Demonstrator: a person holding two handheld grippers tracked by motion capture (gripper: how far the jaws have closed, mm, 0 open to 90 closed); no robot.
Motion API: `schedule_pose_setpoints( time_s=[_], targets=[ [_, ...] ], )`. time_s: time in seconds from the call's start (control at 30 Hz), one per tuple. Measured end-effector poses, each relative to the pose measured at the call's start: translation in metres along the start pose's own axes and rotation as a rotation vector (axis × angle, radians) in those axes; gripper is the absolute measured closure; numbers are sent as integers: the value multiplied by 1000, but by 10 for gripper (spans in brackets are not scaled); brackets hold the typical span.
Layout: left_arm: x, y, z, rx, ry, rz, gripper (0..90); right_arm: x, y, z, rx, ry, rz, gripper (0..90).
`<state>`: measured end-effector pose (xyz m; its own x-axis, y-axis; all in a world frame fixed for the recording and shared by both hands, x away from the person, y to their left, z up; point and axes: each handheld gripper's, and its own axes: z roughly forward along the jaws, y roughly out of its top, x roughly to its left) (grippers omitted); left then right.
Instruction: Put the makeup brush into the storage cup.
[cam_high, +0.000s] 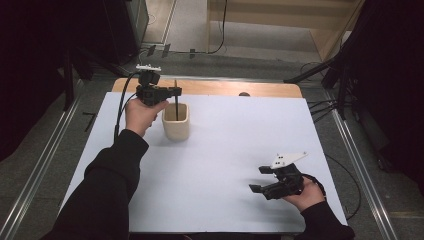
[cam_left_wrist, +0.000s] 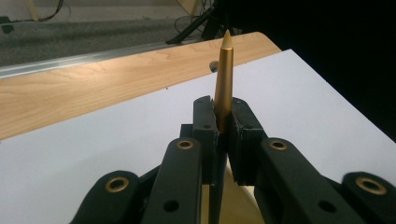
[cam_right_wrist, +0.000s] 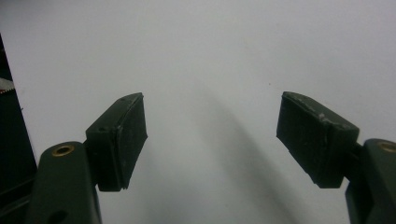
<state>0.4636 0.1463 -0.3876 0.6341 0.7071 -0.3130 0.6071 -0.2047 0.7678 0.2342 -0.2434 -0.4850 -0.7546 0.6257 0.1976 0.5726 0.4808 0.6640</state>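
- Your left gripper (cam_high: 176, 91) fingers are clamped on the gold pen (cam_left_wrist: 223, 79), held upright with its lower end inside the cream cup (cam_high: 176, 128) on the table (cam_high: 225, 150); release it tilted and it could tip the cup.
- Your right gripper (cam_high: 261, 179) fingers hang apart, empty, too far off to steady anything.

floor: grey carpet (cam_high: 250, 62) | table: wooden top (cam_high: 210, 88) under white sheet (cam_high: 225, 165) | sides: dark curtains (cam_high: 30, 60) | rear: pale wooden furniture (cam_high: 300, 20)

Pen (cam_left_wrist: 223, 79) lower shaft hidden behind clamped jaws of left gripper (cam_left_wrist: 223, 133) – in high view its foot sinks into cup (cam_high: 176, 129), contact with cup floor not discernible; small dark object (cam_high: 244, 94) on far wooden edge too small to identify
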Motion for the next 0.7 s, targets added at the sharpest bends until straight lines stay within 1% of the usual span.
schedule_pose_setpoints(
  time_s=[0.27,0.33,0.37,0.4,0.43,0.47,0.53,0.57,0.6,0.7],
  targets=[
    [1,1,-2,12,2,-5,833,0,0,0,-1,-1,1,256],
    [1,1,-3,16,-4,-13,832,0,0,0,-1,1,1,256],
    [3,1,-4,16,-24,-37,810,0,0,0,0,1,1,256],
    [4,2,-4,18,-42,-58,678,0,0,0,-1,-1,-1,256],
    [5,2,-4,27,-65,-90,587,0,0,0,0,0,2,256],
    [4,3,-6,29,-50,-87,481,0,0,0,0,-1,6,256],
    [3,4,-10,19,-23,-54,430,0,0,-1,1,-2,7,256],
    [2,4,-12,20,-23,-49,414,0,0,-1,1,-2,8,256],
    [2,4,-14,25,-30,-59,404,0,0,-1,1,-2,8,256],
    [3,5,-18,38,-34,-58,382,0,0,0,0,-1,2,256]
  ],
)
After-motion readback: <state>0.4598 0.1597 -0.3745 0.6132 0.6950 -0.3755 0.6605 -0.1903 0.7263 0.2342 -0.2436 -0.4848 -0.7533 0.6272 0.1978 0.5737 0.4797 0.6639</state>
